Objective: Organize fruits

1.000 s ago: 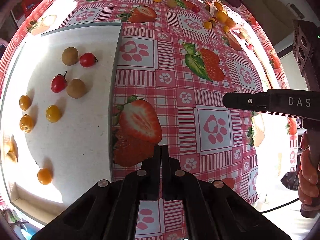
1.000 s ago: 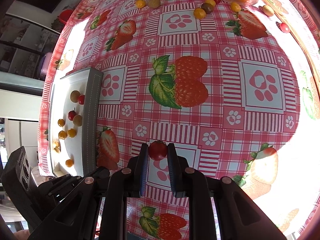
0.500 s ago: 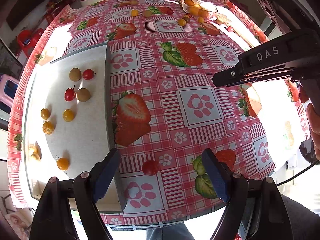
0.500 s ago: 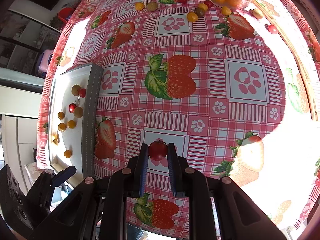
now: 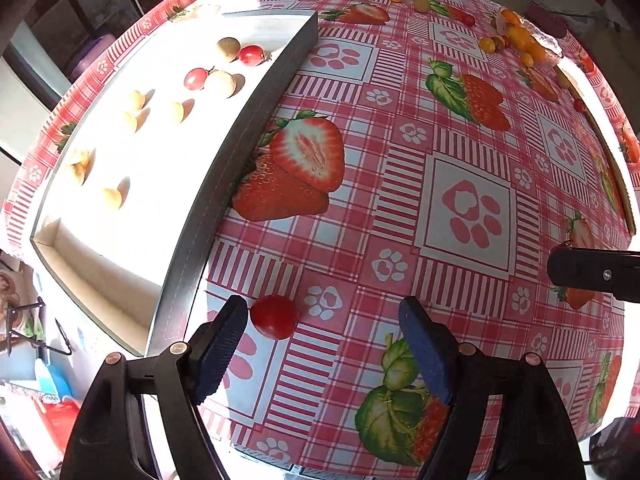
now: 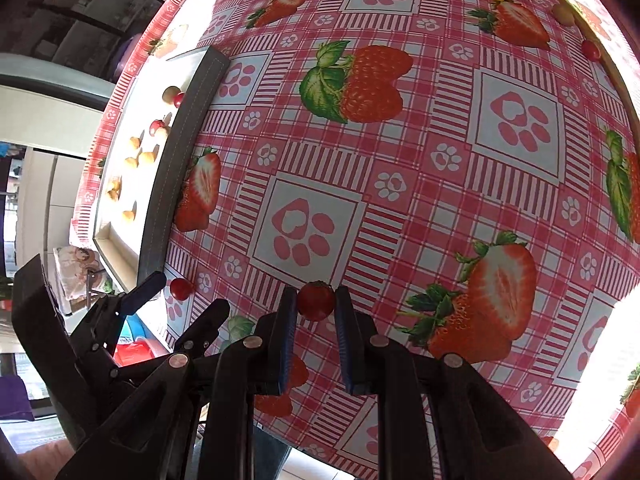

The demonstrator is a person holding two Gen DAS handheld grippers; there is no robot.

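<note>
- A grey-walled tray (image 5: 240, 148) sits at the left on the strawberry-print tablecloth (image 5: 400, 200); its white floor is washed out by sunlight.
- Inside the tray lie small fruits: two red cherry tomatoes (image 5: 251, 55), two pale round ones beside them, and several yellowish ones further down the tray, all spaced apart.
- The left gripper (image 5: 324, 344) is low over the table's near edge, just past the tray's near corner, its jaws spread wide.
- A loose red tomato (image 5: 274, 317) lies on the cloth between those jaws, very near the left finger (image 5: 218, 344) and well apart from the right one; whether it touches the finger cannot be told.
- In the right wrist view the same loose tomato (image 6: 181, 289) shows beside the tip of the left gripper.
- The right gripper (image 6: 316, 304) is to the right of it, jaws narrow and clamped on a held tomato (image 6: 316, 301) at the fingertips, above the cloth.
- Far across the table, at the upper right, a clear bowl (image 5: 550, 46) holds orange fruits, with a few yellow, dark and red ones scattered on the cloth around it.
</note>
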